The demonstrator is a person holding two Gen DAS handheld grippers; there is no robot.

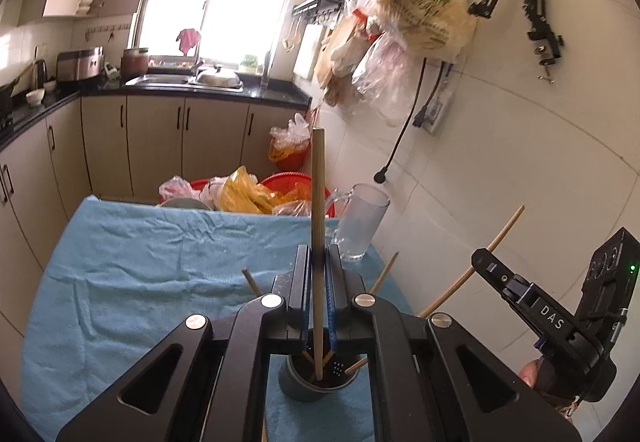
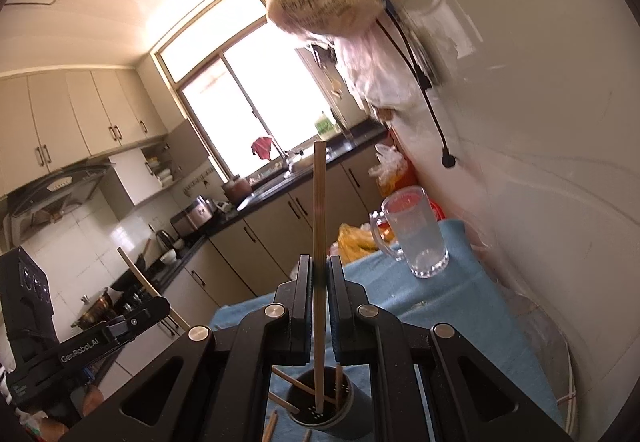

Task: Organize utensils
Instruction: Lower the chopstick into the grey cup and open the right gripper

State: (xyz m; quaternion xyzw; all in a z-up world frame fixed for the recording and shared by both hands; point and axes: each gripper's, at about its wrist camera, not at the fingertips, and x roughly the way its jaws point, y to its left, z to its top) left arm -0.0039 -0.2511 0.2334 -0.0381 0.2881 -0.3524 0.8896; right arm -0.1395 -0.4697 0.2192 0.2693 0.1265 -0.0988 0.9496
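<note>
My left gripper is shut on a wooden chopstick that stands upright between its pads. The stick's lower tip shows over the mouth of a dark round holder on the blue cloth. Other chopsticks lean out of the holder. My right gripper is likewise shut on an upright chopstick, its tip over the same holder, which has several sticks in it. Each view shows the other gripper alongside, the right gripper and the left gripper, each pinching its stick.
A clear glass mug stands on the cloth's far right, near the tiled wall. Red basins with plastic bags sit beyond the table's far edge. Bags hang from a wall rail above.
</note>
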